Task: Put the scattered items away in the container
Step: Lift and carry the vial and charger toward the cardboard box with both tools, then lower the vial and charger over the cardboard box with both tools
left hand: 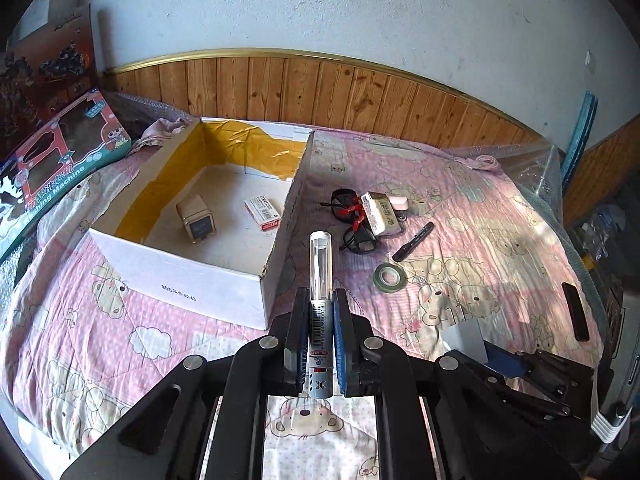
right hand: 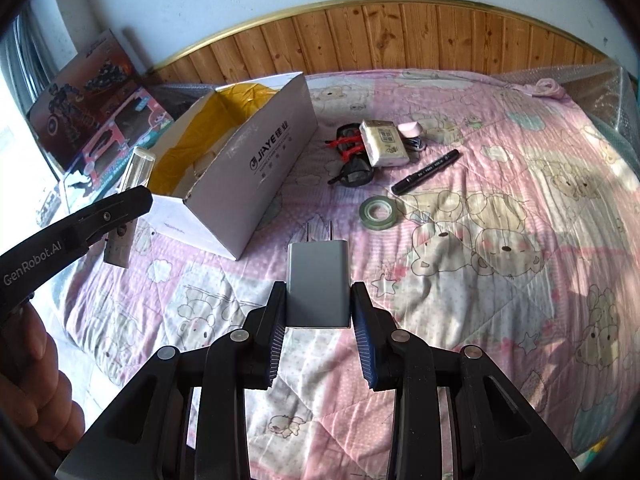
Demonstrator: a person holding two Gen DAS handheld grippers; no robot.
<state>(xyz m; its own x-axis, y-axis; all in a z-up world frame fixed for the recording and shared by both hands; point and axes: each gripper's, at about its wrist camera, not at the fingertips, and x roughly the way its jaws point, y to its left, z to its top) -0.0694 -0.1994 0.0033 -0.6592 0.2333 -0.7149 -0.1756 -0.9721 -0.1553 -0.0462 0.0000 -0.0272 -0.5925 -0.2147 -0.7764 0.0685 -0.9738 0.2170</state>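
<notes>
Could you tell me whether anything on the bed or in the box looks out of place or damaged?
The cardboard box has a ragged, torn near corner, and yellow tape lines its inner walls unevenly. To its right, a small pack lies piled on the sunglasses. Otherwise, nothing looks spilled or broken.

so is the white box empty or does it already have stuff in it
Not empty. The left wrist view shows the open white box holding two items: a small beige box and a red-and-white packet, both on its floor.
</notes>
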